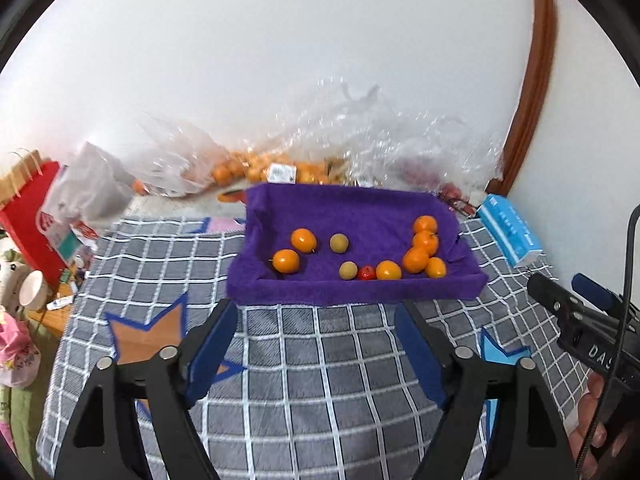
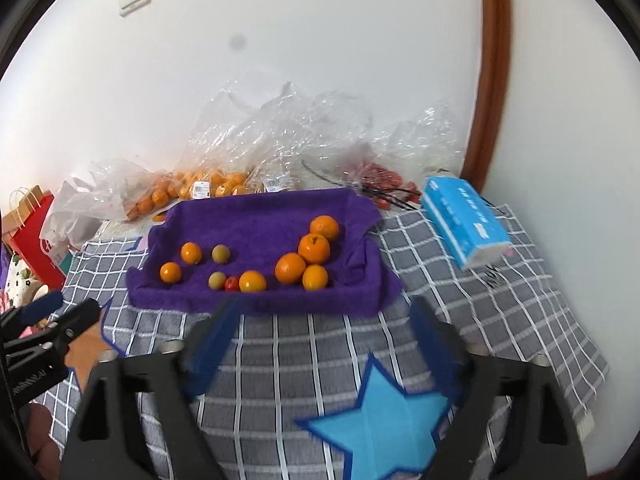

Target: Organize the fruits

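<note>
A tray lined with a purple towel (image 1: 360, 208) (image 2: 260, 216) sits on the checked cloth. It holds several oranges, such as two at the left (image 1: 286, 261) (image 2: 171, 272) and a cluster at the right (image 1: 425, 242) (image 2: 314, 248). Two small yellow-green fruits (image 1: 339, 243) (image 2: 220, 254) and one small red fruit (image 1: 366, 273) (image 2: 231, 283) lie among them. My left gripper (image 1: 316, 312) is open and empty just in front of the tray. My right gripper (image 2: 324, 308) is open and empty, also just in front of the tray.
Clear plastic bags of oranges (image 1: 256, 168) (image 2: 192, 188) and red fruit (image 2: 380, 176) lie behind the tray against the white wall. A blue tissue pack (image 1: 510, 232) (image 2: 464, 222) lies at the right. A red paper bag (image 1: 28, 216) and clutter stand at the left edge.
</note>
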### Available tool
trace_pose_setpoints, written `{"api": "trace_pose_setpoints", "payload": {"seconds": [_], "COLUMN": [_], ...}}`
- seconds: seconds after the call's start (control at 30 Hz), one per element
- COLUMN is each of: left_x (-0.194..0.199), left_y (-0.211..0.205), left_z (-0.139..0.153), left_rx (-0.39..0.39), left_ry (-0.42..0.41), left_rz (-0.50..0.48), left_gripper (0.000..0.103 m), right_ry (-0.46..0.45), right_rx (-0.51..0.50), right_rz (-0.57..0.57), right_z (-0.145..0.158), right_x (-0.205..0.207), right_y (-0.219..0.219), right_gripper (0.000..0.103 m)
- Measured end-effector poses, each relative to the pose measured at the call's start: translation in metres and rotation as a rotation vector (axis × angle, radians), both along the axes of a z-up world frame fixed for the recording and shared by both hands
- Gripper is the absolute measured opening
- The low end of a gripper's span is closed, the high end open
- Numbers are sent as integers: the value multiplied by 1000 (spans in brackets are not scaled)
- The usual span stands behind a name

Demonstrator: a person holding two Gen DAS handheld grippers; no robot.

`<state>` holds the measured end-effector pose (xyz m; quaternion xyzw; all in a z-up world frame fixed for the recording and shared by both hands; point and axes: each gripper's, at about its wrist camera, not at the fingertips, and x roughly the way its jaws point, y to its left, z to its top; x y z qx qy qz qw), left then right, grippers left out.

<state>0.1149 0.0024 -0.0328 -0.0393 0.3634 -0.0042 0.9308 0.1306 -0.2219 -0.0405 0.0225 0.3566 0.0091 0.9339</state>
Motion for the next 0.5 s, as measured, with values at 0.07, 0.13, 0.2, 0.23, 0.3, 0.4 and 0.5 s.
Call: {"api": "trace_pose_setpoints", "payload": {"seconds": [0.07,0.13,0.2,0.23,0.3,0.4,0.5], "left_x": [-17,-30,-45,-51,-60,-75,-83], "left_y": [-1,-4,-6,-8,-11,-14,-16], "left_z": [5,7,10,10,12,14,14], "left_rx": [7,8,10,13,17,11,17], "left_ry": [-22,-32,-51,-56,-63,-73,-79], "left_rz": [7,12,8,4,-3,-5,-4], "left_gripper": [83,83,84,84,84,84,85], "right_ry": [-14,-27,-34,-34,-33,-49,-63], "right_rx": [13,19,8,1,-13,-12,-4], "right_rz": [-6,-9,-7,-7,-10,-14,-17], "right_z": [3,5,8,8,9,11,14], "right_x": [-17,-34,-47,-52,-63,-78,-92], "right_y": [-3,-5,-5,-5,-4,-7,-10], "right_gripper": [94,100,103,103,103,103,103]}}
